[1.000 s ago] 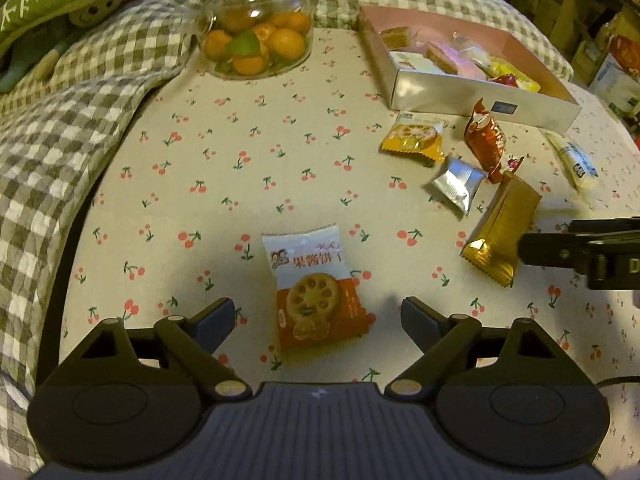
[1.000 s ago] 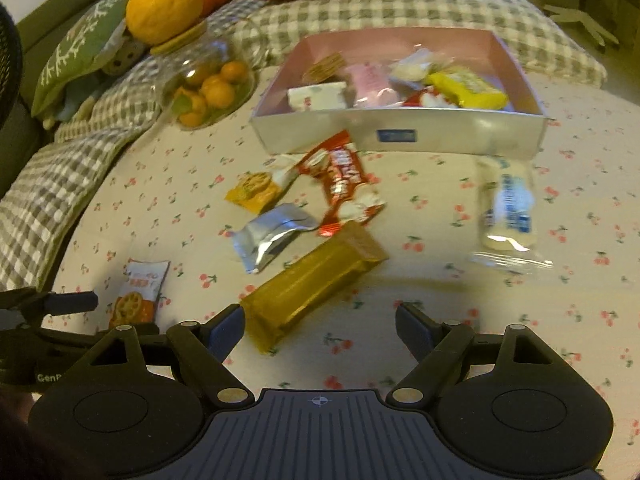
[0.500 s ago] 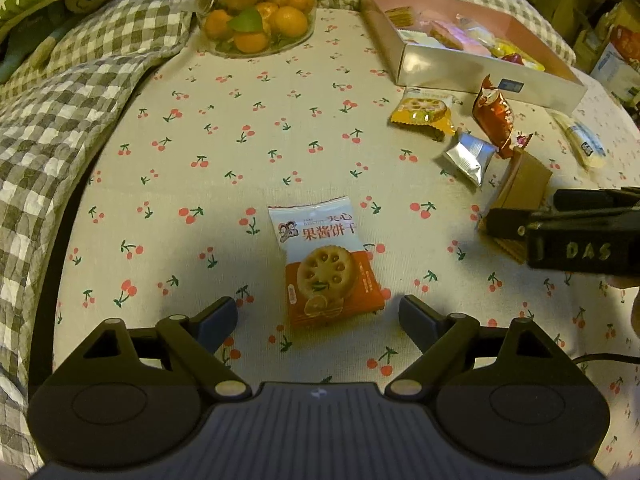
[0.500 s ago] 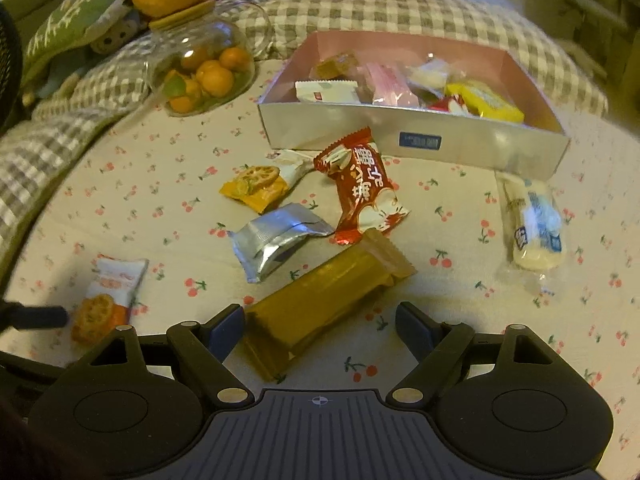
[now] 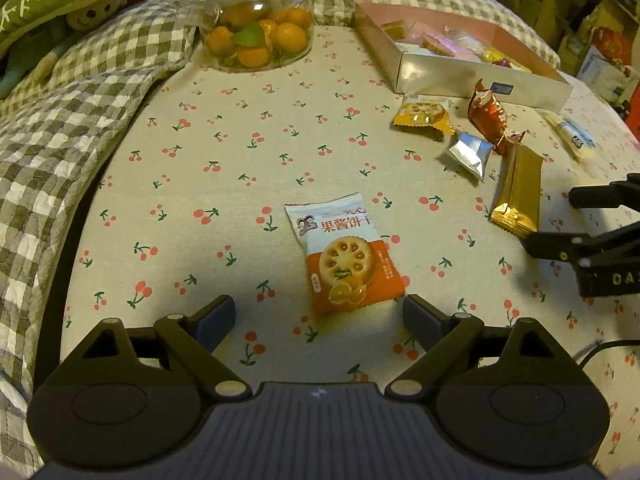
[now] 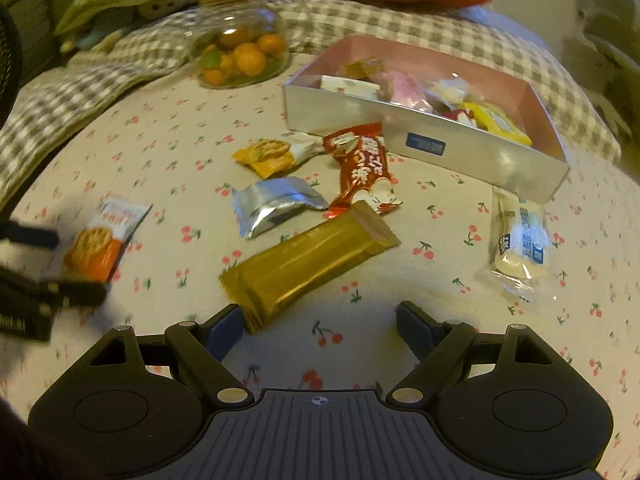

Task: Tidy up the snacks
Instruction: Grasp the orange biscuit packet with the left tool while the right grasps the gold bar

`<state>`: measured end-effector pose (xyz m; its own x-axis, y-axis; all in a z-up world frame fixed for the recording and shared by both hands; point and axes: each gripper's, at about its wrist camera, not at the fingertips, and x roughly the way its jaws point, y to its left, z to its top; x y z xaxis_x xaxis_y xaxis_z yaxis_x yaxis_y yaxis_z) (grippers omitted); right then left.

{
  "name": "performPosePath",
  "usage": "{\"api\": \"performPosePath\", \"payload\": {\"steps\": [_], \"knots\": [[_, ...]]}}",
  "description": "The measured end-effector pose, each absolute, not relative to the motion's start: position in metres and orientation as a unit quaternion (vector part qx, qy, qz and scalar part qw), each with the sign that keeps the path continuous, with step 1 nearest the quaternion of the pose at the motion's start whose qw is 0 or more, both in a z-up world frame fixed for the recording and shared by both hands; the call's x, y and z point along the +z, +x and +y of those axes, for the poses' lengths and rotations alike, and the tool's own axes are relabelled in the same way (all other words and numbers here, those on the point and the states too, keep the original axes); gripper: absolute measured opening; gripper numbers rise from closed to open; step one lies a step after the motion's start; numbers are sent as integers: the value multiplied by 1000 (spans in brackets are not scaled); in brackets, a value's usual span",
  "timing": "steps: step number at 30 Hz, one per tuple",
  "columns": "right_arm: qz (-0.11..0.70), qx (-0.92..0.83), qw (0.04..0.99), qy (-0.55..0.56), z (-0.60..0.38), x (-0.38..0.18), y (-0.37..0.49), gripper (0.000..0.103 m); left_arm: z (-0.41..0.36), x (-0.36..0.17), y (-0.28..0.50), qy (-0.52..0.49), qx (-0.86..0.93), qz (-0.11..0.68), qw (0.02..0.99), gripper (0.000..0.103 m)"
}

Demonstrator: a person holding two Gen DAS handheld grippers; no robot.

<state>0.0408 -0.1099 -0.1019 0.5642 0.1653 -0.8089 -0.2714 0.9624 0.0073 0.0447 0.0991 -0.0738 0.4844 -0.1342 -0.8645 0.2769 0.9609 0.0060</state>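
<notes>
Cherry-print bed point(image 5: 240, 160), box point(image 5: 472, 80), jar point(image 5: 260, 20), snacks point(image 5: 344, 256)

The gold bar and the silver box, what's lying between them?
The red wrapper lies between the gold bar and the silver box, its lower end touching the bar; the right wrist view shows this.

**Both grippers held wide, tilted down**

The left gripper point(image 5: 318, 318) is angled downward, its jaws opening, nothing pressed between them. The right gripper point(image 6: 320, 326) is likewise pitched down, jaws spread wide, nothing gripped.
</notes>
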Motion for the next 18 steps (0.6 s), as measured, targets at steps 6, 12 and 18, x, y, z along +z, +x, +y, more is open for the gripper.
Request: {"api": "performPosePath", "payload": {"steps": [6,12,18], "knots": [[460,121,879,-31,-121,-97,37,86,100,-73,45,67,-122,491,860,86],[472,100,872,81,-128,-89,56,86,92,-71,49,45,-127,497,857,84],[459,48,884,75,-107,-96,73,85,84,-71,51,42,-110,494,861,75]]}}
